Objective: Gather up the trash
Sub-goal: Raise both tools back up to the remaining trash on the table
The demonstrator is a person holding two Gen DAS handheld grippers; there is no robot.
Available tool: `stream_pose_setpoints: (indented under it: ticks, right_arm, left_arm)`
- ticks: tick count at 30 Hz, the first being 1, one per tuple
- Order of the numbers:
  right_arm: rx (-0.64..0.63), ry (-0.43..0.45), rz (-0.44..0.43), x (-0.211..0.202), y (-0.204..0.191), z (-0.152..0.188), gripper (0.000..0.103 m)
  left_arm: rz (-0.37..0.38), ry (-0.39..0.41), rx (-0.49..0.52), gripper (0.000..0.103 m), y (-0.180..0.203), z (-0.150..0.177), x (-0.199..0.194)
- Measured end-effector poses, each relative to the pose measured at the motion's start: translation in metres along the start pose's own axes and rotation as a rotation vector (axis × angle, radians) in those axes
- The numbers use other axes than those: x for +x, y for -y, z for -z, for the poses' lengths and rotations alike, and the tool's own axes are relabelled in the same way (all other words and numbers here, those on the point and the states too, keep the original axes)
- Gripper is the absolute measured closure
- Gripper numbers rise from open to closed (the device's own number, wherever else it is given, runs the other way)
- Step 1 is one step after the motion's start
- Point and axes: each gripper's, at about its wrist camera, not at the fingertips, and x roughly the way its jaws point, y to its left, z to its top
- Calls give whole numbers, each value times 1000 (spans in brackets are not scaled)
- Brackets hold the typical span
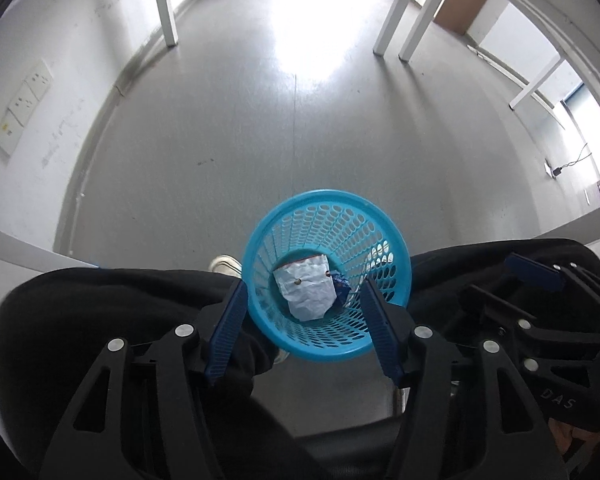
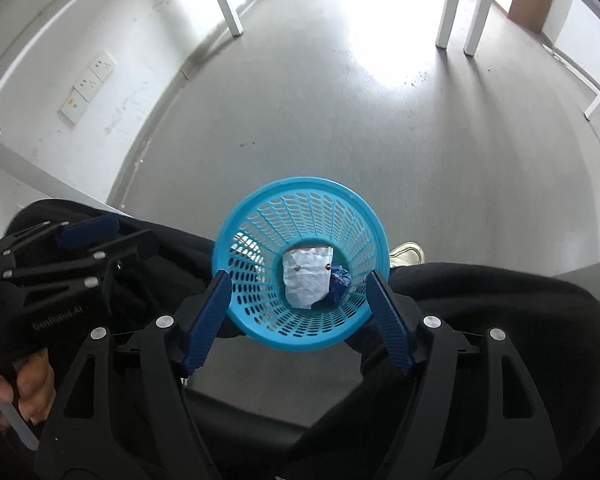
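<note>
You are sitting with a round blue basket (image 1: 327,276) on the floor (image 1: 292,128) between your knees, and you are looking down into it. Your left gripper (image 1: 302,332) hangs over the basket with its two blue fingers (image 1: 226,328) spread wide apart, and nothing is between them. Your right gripper (image 2: 298,318) hangs over the same basket, and its blue fingers (image 2: 208,318) are spread wide too, with nothing held. At the bottom of the basket lies a crumpled white paper (image 1: 306,290), and a small blue wrapper (image 1: 342,286) lies just beside it, touching its edge. Your legs in black trousers (image 1: 112,296) are on both sides of the basket. One pale shoe (image 1: 225,265) peeks out next to the basket's rim. White table legs (image 1: 166,4) stand far off across the floor, near the bright light.
</note>
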Motion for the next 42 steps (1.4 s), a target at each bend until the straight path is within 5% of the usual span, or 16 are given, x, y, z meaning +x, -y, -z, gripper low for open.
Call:
stream_pose_setpoints:
  ticks: [7, 25, 34, 42]
  right_arm:
    - [-63, 67, -57, -61, -10, 28, 29]
    - [-95, 424, -51, -217, -8, 59, 14]
    - [-122, 585, -25, -284, -9, 30, 9]
    - [-70, 651, 2, -308, 10, -18, 9]
  left_arm:
    - [-6, 114, 11, 41, 4, 33, -66]
    - [48, 518, 38, 27, 0, 75, -219]
    - [52, 673, 50, 22, 16, 54, -282]
    - [66, 691, 23, 20, 16, 4, -305]
